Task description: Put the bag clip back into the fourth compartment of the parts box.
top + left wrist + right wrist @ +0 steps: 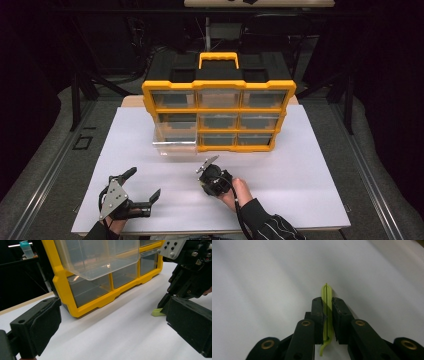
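Right gripper (327,315) clamped on a thin yellow-green plastic strip (326,293), pads pressed to both its flat sides, tip poking out over the white worktop (262,277).

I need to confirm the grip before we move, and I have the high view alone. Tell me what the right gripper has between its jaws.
Observer: The right gripper is shut on a thin lime-green plastic piece, held edge-on.
Operator: Report the left one.
Observer: The left gripper stands open with nothing between its jaws.
Operator: Describe the pulled-out drawer.
Observer: The clear drawer looks empty, sticking out of the yellow organizer.
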Demonstrator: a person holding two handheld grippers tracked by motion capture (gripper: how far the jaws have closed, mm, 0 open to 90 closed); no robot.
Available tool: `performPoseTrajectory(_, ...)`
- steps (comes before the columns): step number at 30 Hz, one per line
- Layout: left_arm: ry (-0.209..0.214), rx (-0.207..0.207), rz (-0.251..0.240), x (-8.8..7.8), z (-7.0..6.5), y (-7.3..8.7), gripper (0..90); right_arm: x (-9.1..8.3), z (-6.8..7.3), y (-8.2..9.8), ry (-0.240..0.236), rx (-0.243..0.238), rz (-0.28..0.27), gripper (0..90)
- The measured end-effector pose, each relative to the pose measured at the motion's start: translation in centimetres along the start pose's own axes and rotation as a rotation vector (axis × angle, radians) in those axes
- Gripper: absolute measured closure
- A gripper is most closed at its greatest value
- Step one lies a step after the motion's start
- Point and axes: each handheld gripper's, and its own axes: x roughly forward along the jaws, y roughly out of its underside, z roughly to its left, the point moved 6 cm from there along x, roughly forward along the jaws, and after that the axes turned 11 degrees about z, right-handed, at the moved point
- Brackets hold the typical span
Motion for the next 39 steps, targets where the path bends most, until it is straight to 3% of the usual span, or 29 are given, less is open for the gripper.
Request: performPoseTrajectory(39, -0.001, 0.005, 0.009, 0.0, 0.0, 0.1, 0.0, -2.0, -1.5, 0.0, 0.028, 0.006, -0.042, 80.3)
